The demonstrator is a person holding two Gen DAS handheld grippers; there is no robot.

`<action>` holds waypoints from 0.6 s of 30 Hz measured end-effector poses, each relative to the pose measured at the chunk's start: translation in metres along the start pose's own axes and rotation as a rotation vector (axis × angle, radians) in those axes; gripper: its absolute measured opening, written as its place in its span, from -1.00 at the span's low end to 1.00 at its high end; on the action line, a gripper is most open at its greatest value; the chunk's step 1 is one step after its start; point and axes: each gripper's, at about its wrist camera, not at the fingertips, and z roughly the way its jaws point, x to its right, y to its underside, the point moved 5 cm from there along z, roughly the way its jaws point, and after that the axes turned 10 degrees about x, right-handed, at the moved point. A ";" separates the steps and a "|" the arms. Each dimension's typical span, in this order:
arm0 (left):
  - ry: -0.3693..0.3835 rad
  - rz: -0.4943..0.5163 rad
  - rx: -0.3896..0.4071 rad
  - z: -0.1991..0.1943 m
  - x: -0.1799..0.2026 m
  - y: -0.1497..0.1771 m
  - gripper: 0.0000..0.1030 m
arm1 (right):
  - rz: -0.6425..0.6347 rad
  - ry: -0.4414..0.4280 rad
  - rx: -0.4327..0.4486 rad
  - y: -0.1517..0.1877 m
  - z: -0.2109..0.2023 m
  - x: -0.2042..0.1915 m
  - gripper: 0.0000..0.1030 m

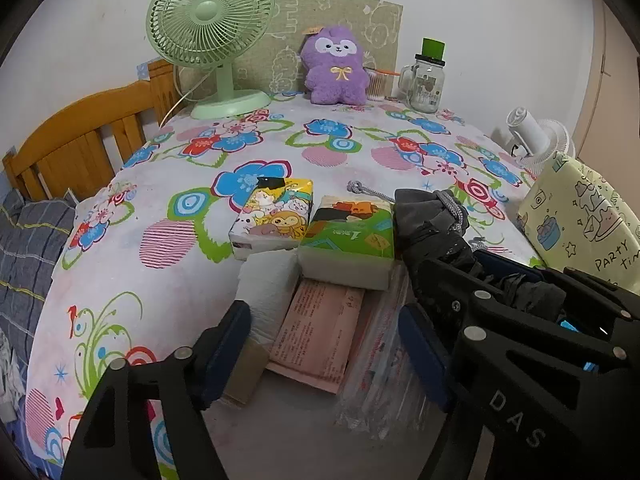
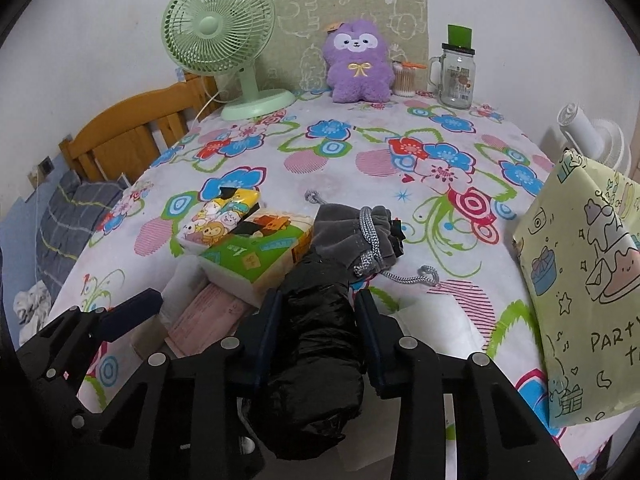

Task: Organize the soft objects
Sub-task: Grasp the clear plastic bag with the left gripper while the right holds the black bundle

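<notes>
My right gripper [image 2: 320, 314] is shut on a crinkled black plastic bundle [image 2: 316, 344], whose far end meets a grey drawstring pouch [image 2: 352, 236] on the flowered sheet. The left gripper [image 1: 326, 350] stands open above a pink printed packet [image 1: 320, 332] and a clear-wrapped pack [image 1: 380, 368]; its pads touch neither. Just beyond lie a folded white tissue [image 1: 268, 288], a cartoon tissue pack [image 1: 276, 212] and a green tissue pack [image 1: 348, 236], side by side. A purple plush [image 1: 336, 68] sits upright at the far edge.
A green desk fan [image 1: 212, 36] and a glass mug jar [image 1: 426, 84] stand at the back. A yellow party gift bag [image 2: 576, 288] and a white fan [image 1: 536, 140] are on the right. A wooden headboard [image 1: 84, 136] borders the left.
</notes>
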 end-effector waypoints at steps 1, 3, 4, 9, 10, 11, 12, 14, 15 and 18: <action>-0.001 0.002 0.002 -0.001 0.000 -0.001 0.42 | 0.001 0.001 0.001 0.000 0.000 0.001 -0.22; -0.006 0.002 0.003 -0.002 -0.001 -0.001 0.34 | 0.004 0.006 0.004 -0.001 -0.001 0.002 -0.23; -0.008 0.000 0.000 -0.001 0.000 -0.001 0.29 | 0.004 0.009 0.004 -0.001 -0.001 0.003 -0.23; 0.004 -0.016 0.003 -0.007 0.004 -0.001 0.22 | 0.010 0.013 0.017 -0.003 -0.008 0.007 -0.23; 0.010 -0.017 0.011 -0.009 0.005 -0.002 0.22 | 0.012 0.014 0.023 -0.004 -0.011 0.008 -0.24; 0.016 -0.016 0.018 -0.012 0.008 -0.003 0.22 | 0.014 0.016 0.032 -0.005 -0.015 0.010 -0.24; 0.019 -0.015 0.025 -0.014 0.009 -0.004 0.22 | 0.014 0.017 0.037 -0.006 -0.017 0.010 -0.24; 0.026 -0.006 0.036 -0.019 0.015 -0.006 0.22 | 0.017 0.025 0.054 -0.008 -0.025 0.015 -0.24; 0.030 -0.001 0.038 -0.021 0.019 -0.006 0.22 | 0.018 0.026 0.058 -0.008 -0.027 0.016 -0.24; 0.053 0.016 0.031 -0.020 0.031 -0.004 0.22 | 0.022 0.042 0.075 -0.009 -0.036 0.023 -0.24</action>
